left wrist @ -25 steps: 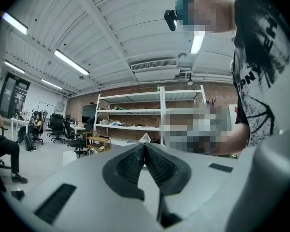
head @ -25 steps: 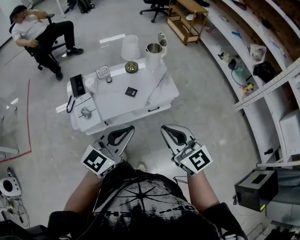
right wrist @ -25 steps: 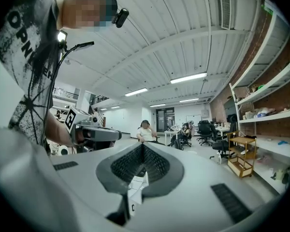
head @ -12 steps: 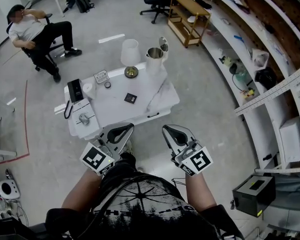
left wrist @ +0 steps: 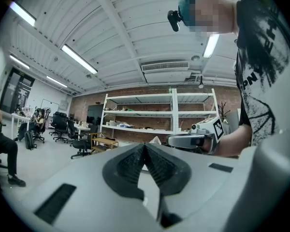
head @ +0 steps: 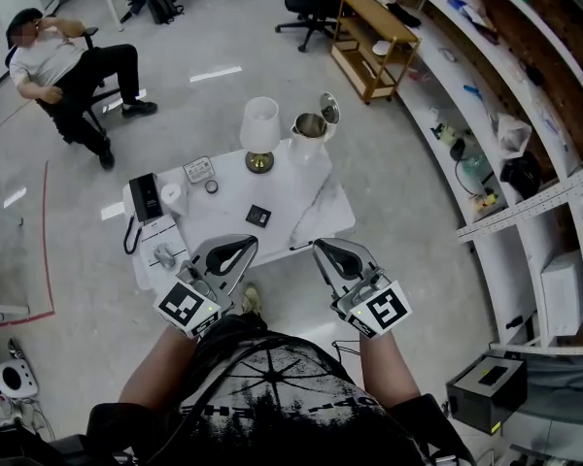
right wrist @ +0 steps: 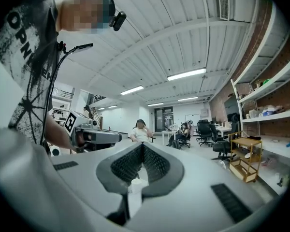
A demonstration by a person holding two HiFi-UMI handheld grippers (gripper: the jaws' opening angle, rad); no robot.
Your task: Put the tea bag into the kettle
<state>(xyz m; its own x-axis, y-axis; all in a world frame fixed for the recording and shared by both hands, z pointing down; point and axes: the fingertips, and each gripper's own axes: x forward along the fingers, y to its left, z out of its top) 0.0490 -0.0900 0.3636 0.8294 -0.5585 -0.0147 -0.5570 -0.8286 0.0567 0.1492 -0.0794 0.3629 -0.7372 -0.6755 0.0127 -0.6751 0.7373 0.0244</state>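
1. Closed in on the tabletop over the last second: well ahead in the head view before, now just beyond both grippers. Approach judged nearly over, with no reach begun yet.
2. At its far edge, beside a lamp, the kettle: upright, long axis vertical, lid swung up and open on the right, mouth facing up to receive. Spout direction too small to tell.
3. Held level and side by side, low in front of the body, the left gripper and right gripper. Fingers clenched tight on nothing in both gripper views, so must part before any pick.
4. Taken for the tea bag: a small dark square packet lying flat near the middle of the tabletop, well apart from the kettle and nearer the grippers. Close to square, so no long axis to name; edges turned slightly askew to the tabletop's edges. Untouched so far.
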